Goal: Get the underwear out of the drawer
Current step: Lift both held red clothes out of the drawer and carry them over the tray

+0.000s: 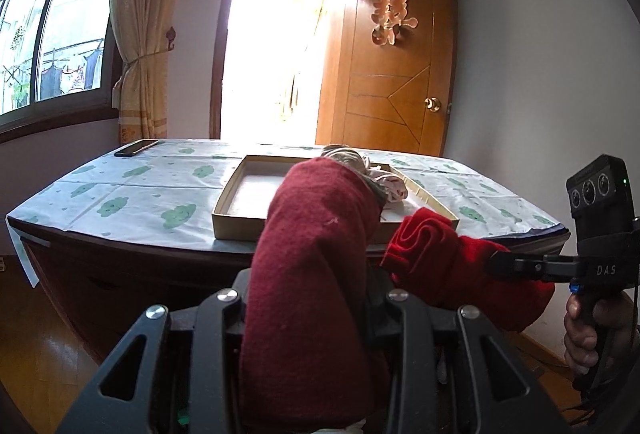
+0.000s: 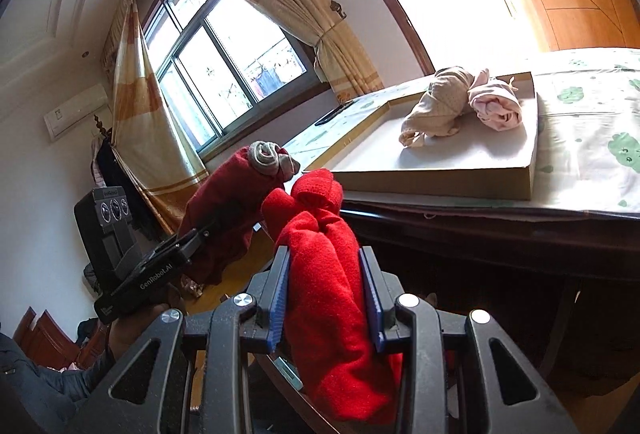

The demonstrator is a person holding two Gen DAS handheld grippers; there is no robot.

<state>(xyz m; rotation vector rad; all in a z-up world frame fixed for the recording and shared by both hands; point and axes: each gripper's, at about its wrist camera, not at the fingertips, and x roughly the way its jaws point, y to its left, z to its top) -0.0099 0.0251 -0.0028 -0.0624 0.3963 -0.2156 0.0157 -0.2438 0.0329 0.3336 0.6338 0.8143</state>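
right gripper [image 2: 326, 298], mine, clamped on bright red rolled underwear [image 2: 336, 274] at lower centre, left gripper [image 1: 312, 318] clamped on a dark red roll [image 1: 316, 254]; soft, light, compressible, best pinched mid-roll; two more rolls lie in the shallow box [image 2: 440, 174] upper right.

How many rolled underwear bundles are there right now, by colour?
Dark red rolled cloth bundle, in left gripper: 1
Bright red rolled fleece bundle, in right gripper: 1
Beige rolled bundle, in shallow cardboard box: 1
Pink rolled bundle, same box: 1
Total: 4
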